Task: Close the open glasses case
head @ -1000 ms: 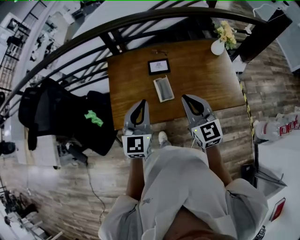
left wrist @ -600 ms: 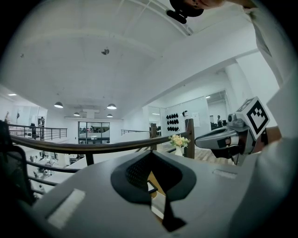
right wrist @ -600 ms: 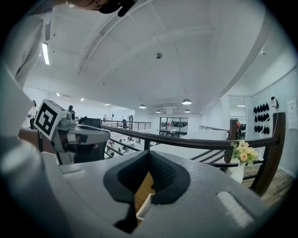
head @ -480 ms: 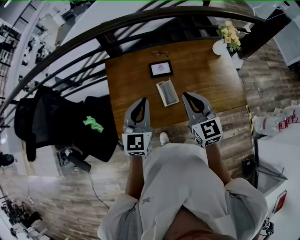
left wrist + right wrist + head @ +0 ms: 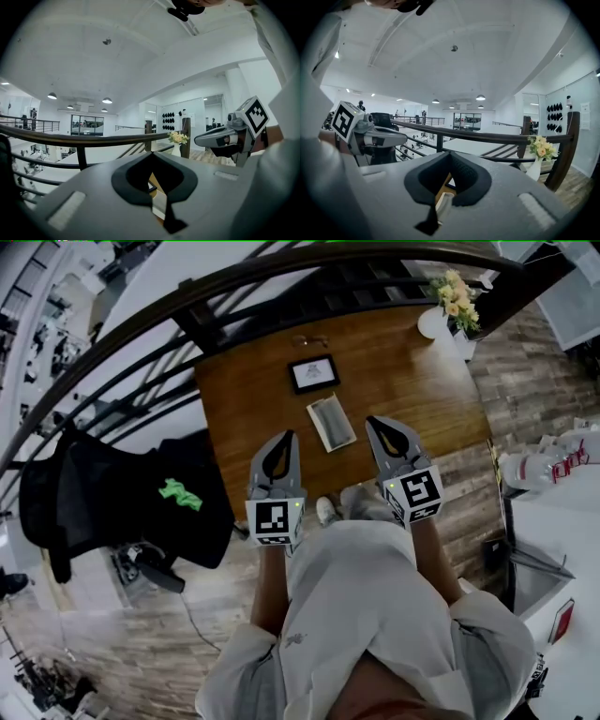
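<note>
The open glasses case (image 5: pixel 330 423), pale grey, lies flat in the middle of the wooden table (image 5: pixel 412 390). Both grippers hover over the table's near edge, one on each side of the case and apart from it. My left gripper (image 5: pixel 286 435) is shut with nothing in it, its tip just left of the case's near end. My right gripper (image 5: pixel 371 421) is shut and empty too, close to the case's right side. Through the right gripper's hollow a strip of the case (image 5: pixel 443 206) shows. The left gripper view shows the table (image 5: pixel 157 183) through the jaws' hollow.
A small dark framed picture (image 5: pixel 314 373) stands beyond the case, and a pair of glasses (image 5: pixel 309 340) lies further back. A white vase of flowers (image 5: pixel 441 320) stands at the table's far right corner. A dark railing (image 5: pixel 281 277) curves behind; a black bag (image 5: pixel 122 493) hangs left.
The head view has shifted a little, so the table sits slightly further left and closer. Both grippers stay shut and have edged forward towards the case.
</note>
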{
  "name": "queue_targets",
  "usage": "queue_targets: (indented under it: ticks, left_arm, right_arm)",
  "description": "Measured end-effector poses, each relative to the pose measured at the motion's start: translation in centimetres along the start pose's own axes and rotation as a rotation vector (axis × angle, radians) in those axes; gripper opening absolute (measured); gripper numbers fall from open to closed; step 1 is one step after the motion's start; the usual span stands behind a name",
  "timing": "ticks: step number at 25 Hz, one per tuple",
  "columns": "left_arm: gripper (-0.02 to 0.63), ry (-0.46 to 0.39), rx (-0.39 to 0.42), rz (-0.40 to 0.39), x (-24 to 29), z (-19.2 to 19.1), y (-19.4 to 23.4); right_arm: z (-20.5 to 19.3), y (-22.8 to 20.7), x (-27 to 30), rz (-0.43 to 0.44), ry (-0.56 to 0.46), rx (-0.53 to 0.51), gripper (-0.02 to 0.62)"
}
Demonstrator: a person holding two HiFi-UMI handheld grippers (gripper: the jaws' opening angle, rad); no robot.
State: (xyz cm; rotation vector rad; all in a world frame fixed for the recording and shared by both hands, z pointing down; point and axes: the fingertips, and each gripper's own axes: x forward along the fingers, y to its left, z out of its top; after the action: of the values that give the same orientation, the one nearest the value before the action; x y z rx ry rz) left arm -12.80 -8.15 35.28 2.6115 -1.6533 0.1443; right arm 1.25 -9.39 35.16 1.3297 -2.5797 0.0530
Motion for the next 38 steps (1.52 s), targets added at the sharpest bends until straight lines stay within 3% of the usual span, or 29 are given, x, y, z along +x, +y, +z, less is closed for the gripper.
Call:
queue_targets:
  ticks: [14, 23, 38]
  left_arm:
    - [0.018, 0.056, -0.017, -0.051, 5.9, -5.6, -0.7]
    - [0.018, 0.188, -0.048, -0.033, 8.9, -10.6, -0.5]
    - [0.018, 0.354, -0.077, -0.081, 13.6, -17.7, -2.7]
  right_arm:
    - [-6.5, -3.4, 4.0, 0.012, 0.118, 0.068, 0.003]
    - [-10.4, -5.2, 6.7, 0.068, 0.187, 0.104, 0.003]
    - [-17.2, -6.5, 9.7, 0.177, 0.318, 0.184, 0.003]
